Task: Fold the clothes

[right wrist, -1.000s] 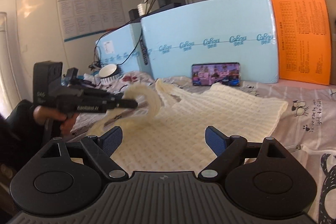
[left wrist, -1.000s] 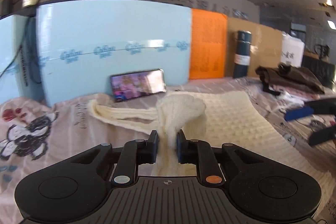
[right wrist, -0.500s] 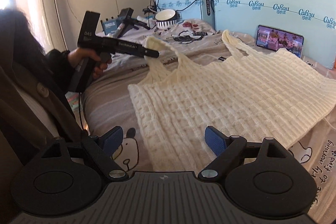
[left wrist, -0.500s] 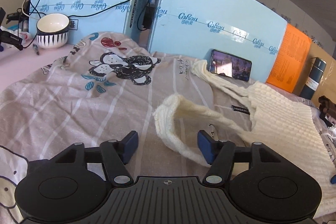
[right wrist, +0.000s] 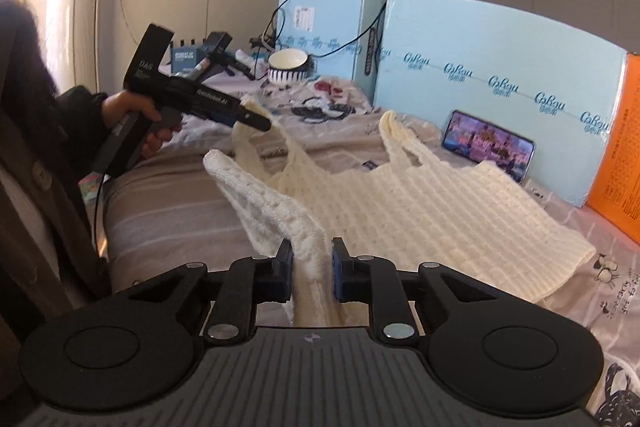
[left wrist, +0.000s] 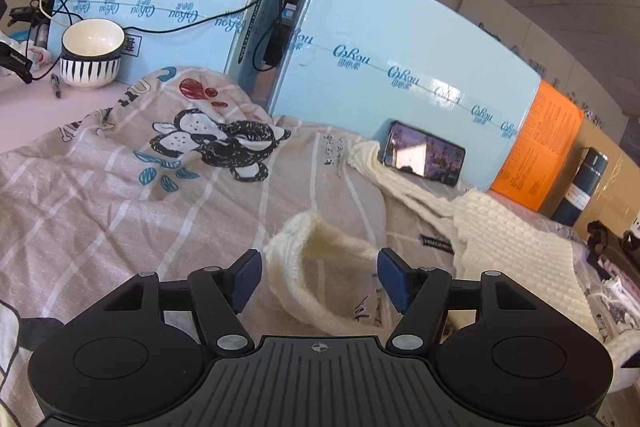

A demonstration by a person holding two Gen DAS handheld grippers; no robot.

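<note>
A cream knitted vest (right wrist: 400,195) lies spread on the cartoon-print bedsheet (left wrist: 120,195). My right gripper (right wrist: 312,267) is shut on the vest's near edge, which rises in a fold toward it. My left gripper (left wrist: 320,281) is open. One cream shoulder strap (left wrist: 308,239) loops up between its blue pads (left wrist: 246,279) without being pinched. In the right wrist view a hand (right wrist: 136,115) holds the left gripper (right wrist: 260,123) at that raised strap. The other strap (left wrist: 372,163) lies flat near the phone (left wrist: 424,153).
Blue foam boards (left wrist: 400,59) and an orange board (left wrist: 544,151) wall the far side, with the phone leaning on them. A striped bowl (left wrist: 91,53) and cables sit far left. A dark flask (left wrist: 584,187) and dark clothes (left wrist: 612,239) are at the right.
My left gripper, shut on the strap a second ago, has opened and turned left. My right gripper, open before, has closed on the vest's near edge.
</note>
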